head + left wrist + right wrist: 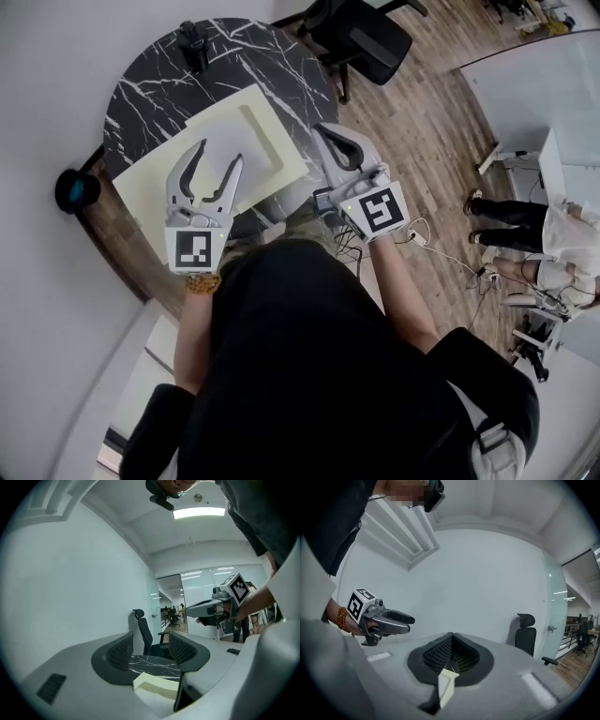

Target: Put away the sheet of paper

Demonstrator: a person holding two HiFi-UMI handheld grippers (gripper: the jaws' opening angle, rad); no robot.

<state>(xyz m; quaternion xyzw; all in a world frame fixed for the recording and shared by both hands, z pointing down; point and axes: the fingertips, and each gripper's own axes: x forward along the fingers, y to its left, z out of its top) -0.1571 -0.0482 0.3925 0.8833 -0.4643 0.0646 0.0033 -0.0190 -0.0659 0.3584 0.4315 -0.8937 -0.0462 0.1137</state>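
My left tongs [220, 155] hang wide open over the sheet of paper [141, 192] on a marble table [150, 84], holding nothing. My right tongs [324, 131] pinch the edge of a pale folder [267, 131].

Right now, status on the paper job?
Left gripper open above paper. Right gripper shut, alongside. Paper flat on table, unheld. Black object far side, clear.

Round black marble worktop [150, 103], white-veined, with a dark bottle-like object [194, 42] at its far edge. Round black-and-blue object [77, 190] down beside its left edge. Black office chair [361, 37] just beyond, on wooden floor [431, 122]. Further right, white table [534, 94], floor cables [450, 258] and a person [548, 239]
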